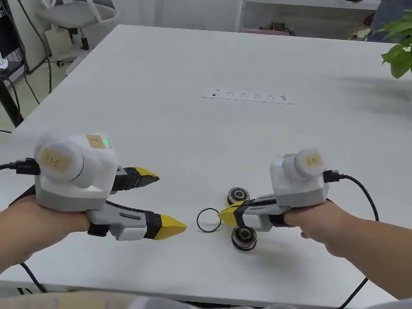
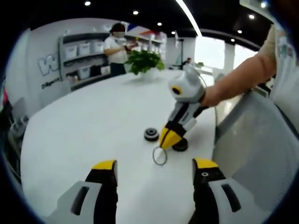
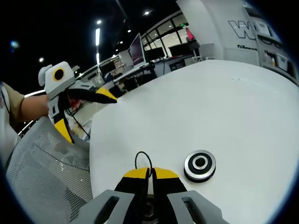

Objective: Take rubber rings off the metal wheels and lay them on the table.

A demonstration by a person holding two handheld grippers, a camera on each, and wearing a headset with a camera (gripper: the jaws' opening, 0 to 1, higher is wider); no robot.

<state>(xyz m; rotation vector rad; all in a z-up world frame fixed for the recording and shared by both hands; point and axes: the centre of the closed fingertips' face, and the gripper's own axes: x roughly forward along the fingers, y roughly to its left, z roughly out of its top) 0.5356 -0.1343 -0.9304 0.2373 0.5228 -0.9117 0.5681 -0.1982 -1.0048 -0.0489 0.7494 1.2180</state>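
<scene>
A thin black rubber ring (image 1: 207, 220) hangs at the yellow tip of my right gripper (image 1: 226, 214), whose jaws are shut on its edge. The ring (image 3: 143, 160) loops out from the tips (image 3: 149, 173) in the right gripper view. One metal wheel (image 1: 237, 195) lies just beyond that gripper, a second wheel (image 1: 244, 237) just under it. My left gripper (image 1: 159, 198) is open and holds nothing, a short way left of the ring. In the left gripper view the ring (image 2: 159, 156) and both wheels (image 2: 151, 134) (image 2: 180, 145) lie ahead of the open jaws (image 2: 154, 164).
The white table (image 1: 193, 129) stretches far ahead, with a white power strip (image 1: 248, 96) near its middle. A plant (image 1: 399, 45) stands at the far right and a chair (image 1: 77, 16) at the far left. The table's near edge runs close below the grippers.
</scene>
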